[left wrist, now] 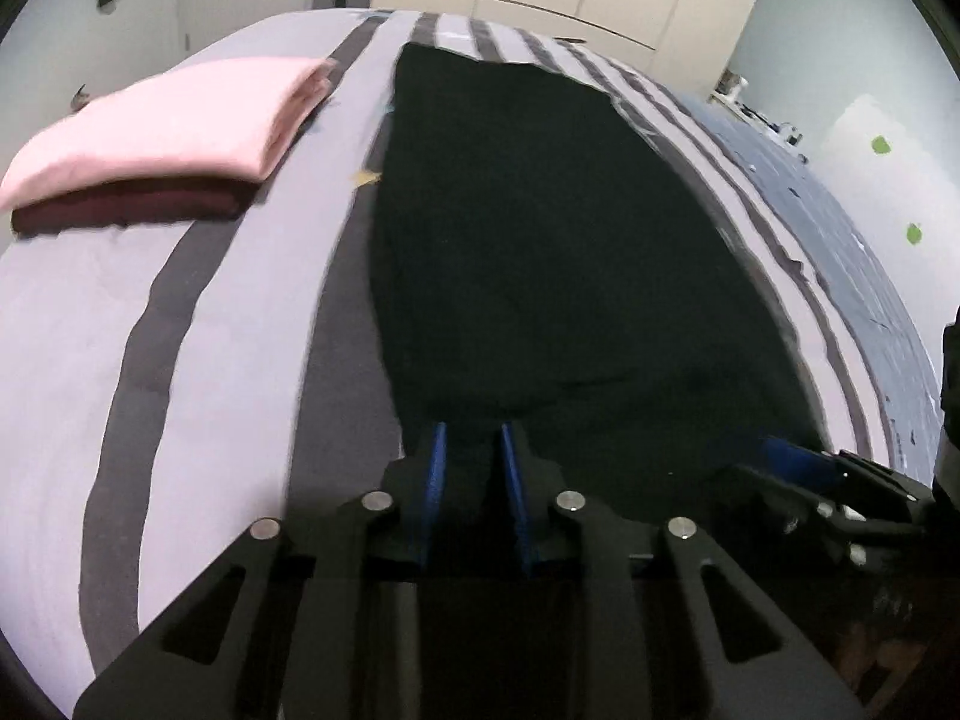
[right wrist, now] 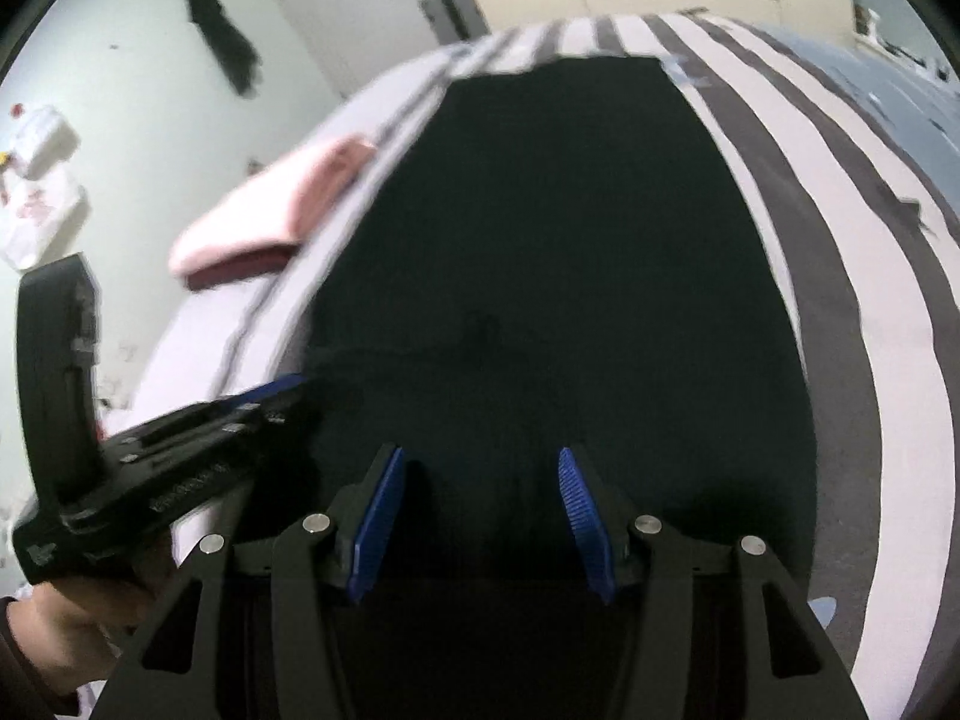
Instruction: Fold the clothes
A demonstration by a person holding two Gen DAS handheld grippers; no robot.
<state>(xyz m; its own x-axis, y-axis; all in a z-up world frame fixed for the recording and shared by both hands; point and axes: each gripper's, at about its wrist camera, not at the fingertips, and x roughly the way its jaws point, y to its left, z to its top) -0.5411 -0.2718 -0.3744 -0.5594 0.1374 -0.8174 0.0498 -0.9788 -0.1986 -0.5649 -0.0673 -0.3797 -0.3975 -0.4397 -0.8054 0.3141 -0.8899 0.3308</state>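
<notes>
Clearly a fold of the dark garment (left wrist: 540, 228) is in hand: it lies spread lengthwise on the bed (left wrist: 252, 300), over the striped sheet, a long panel running away from both cameras toward the far edge. To its left, well apart, a folded pink garment (left wrist: 162, 120) sits on top of a folded maroon one (left wrist: 126, 207) — a small stack of pieces that already lie as the task wants them.

The left hand-held gripper (left wrist: 474, 438) has its blue pads drawn close together with dark cloth rising between them, so it appears to be pinching the near hem of the dark garment. The right hand-held gripper (right wrist: 480, 480) stands spread, its blue pads well apart over the same near edge; whether cloth lies between them cannot be told, black on black.

As a judgement, the near edge is being taken at two corners for a lengthwise fold. The next move calls for the right pads to close on the hem beside the left grip — then both would carry that edge evenly toward the far end, level so the panel doubles without skewing.
</notes>
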